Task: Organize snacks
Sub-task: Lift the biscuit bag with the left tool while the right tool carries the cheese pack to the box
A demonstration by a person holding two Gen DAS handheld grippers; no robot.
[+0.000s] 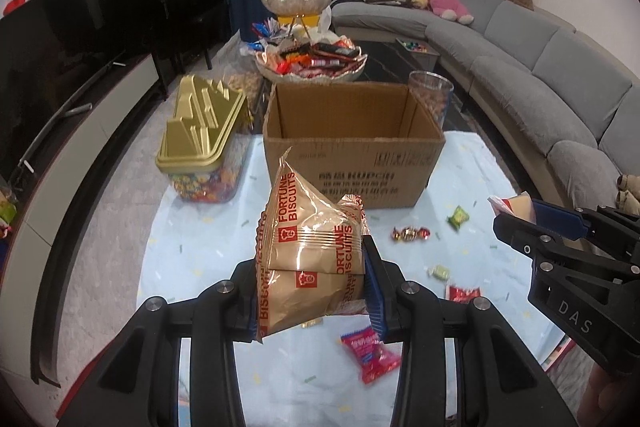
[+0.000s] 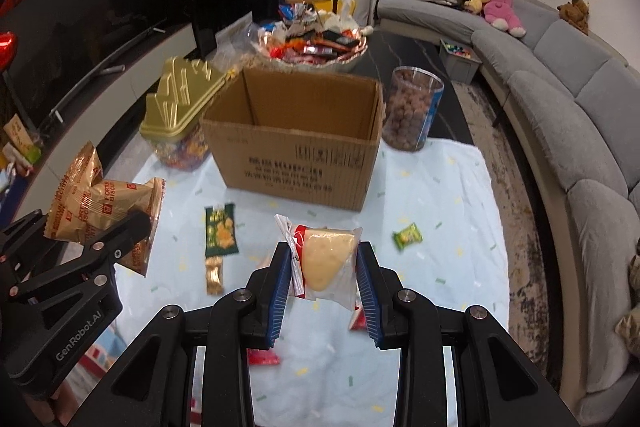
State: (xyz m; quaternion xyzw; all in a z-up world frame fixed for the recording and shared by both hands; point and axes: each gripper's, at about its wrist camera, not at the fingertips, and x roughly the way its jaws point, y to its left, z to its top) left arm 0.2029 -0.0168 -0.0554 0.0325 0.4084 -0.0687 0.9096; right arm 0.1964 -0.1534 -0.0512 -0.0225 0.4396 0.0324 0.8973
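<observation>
At the left, a gold-lidded candy jar (image 1: 200,147) is set close beside the open cardboard box (image 1: 352,163), and a nut jar (image 2: 412,107) at the box's right. The left gripper (image 1: 312,283) is clamped on 2 biscuit packs (image 1: 312,247) printed "FORTUNE BISCUITS", held above the blue tablecloth (image 1: 192,251) in front of the box. Bare cloth is left between the box and both grippers. 1 green packet (image 2: 221,235) and 1 green candy (image 2: 407,236) are seen lying loose. The right gripper (image 2: 326,267) is closed on 1 clear-wrapped pastry (image 2: 326,259).
</observation>
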